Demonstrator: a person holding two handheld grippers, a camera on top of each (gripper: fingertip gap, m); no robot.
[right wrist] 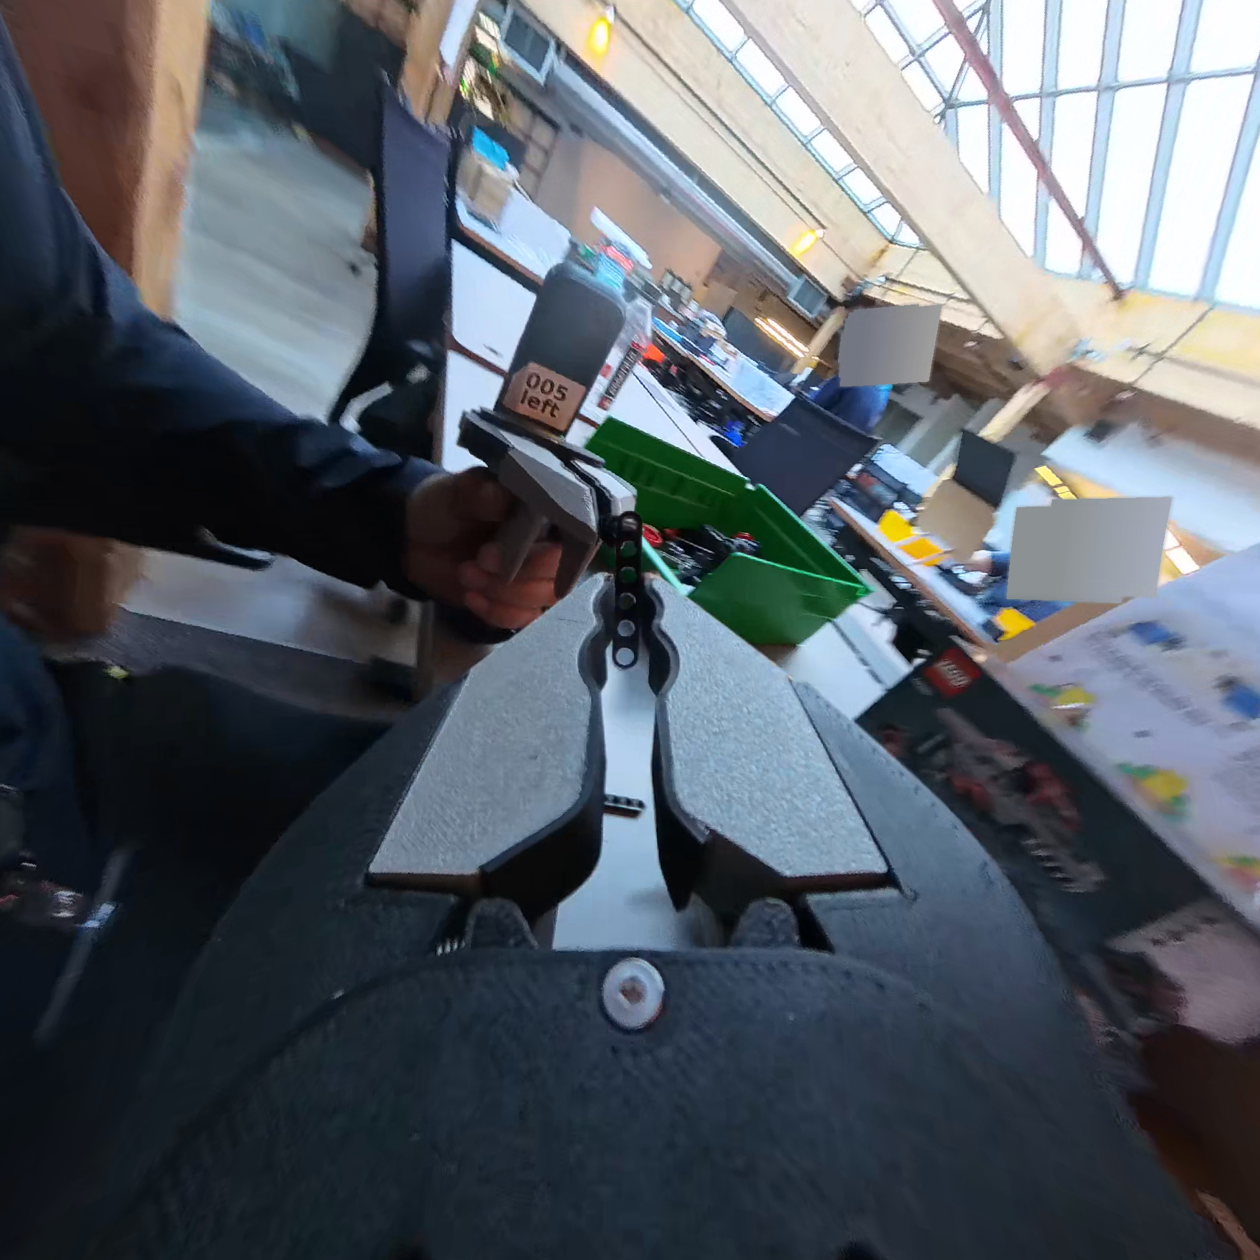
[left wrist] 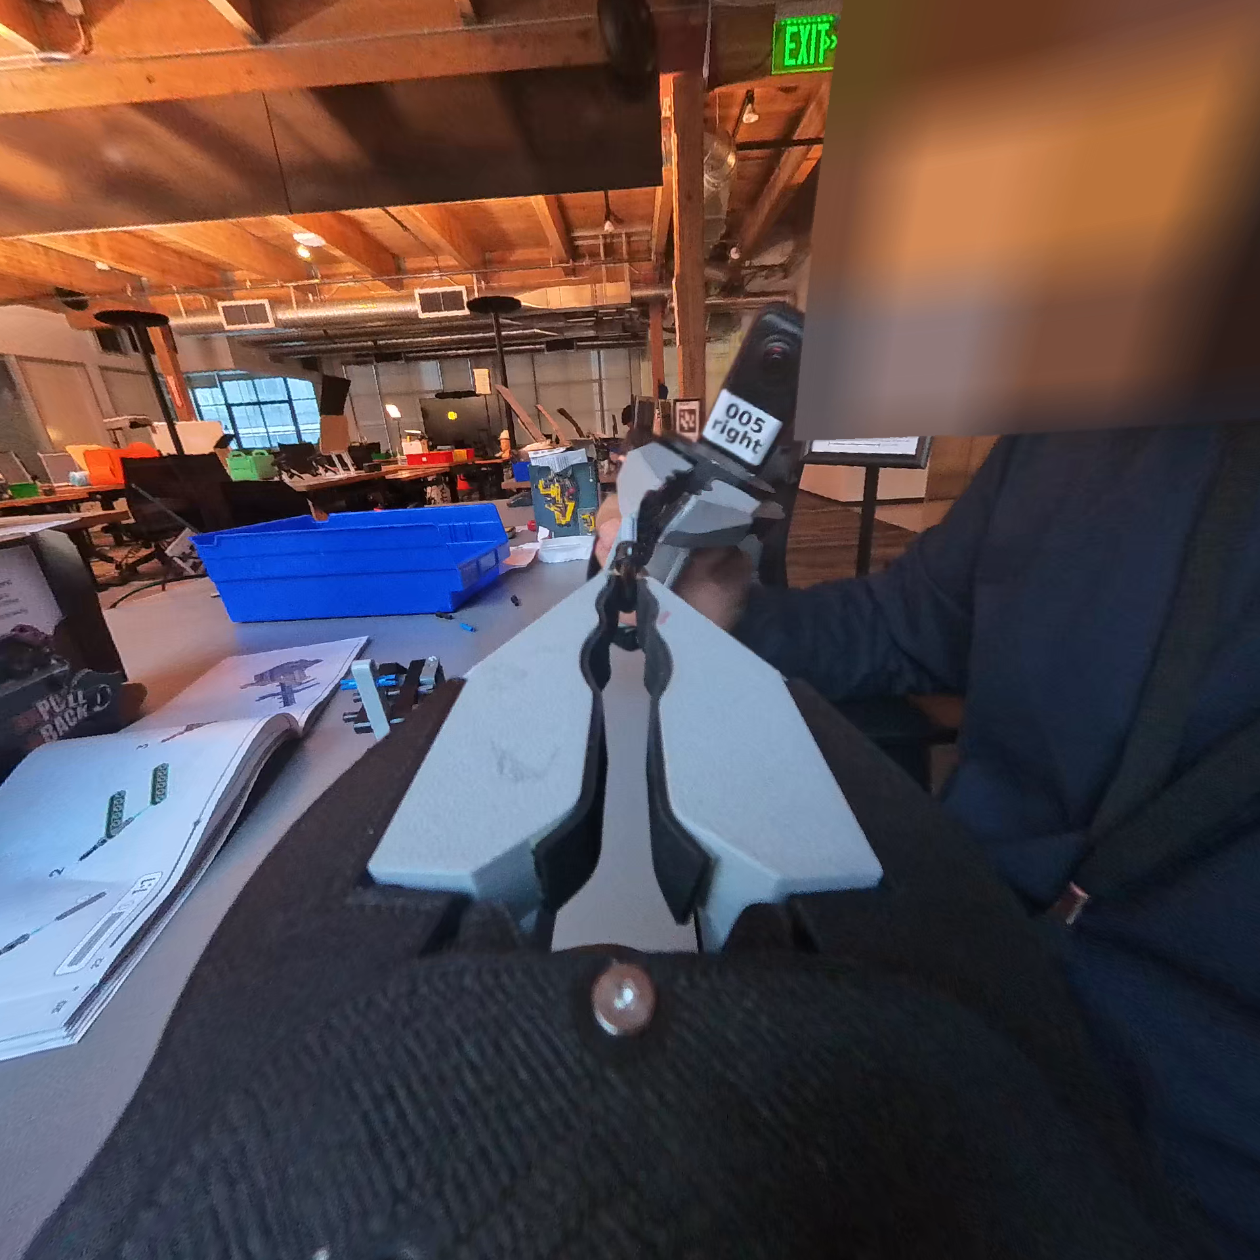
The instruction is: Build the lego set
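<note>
A thin black Lego beam with a row of holes is held in the air between both grippers. My right gripper is shut on its lower part, with the pads against both sides. My left gripper meets the beam's upper end from the left, held by a hand in a dark sleeve. In the left wrist view my left gripper has its jaws almost together on the dark beam, seen edge-on. The right gripper comes down to the same spot from above.
On the grey table lie an open instruction booklet, a small part-built assembly, a blue bin, loose pins and a Lego box. A green bin, another box and a small black pin show in the right wrist view. The grippers are tip to tip, or close to it. Left tips and right tips are each some 15 cm from the small black pin.
</note>
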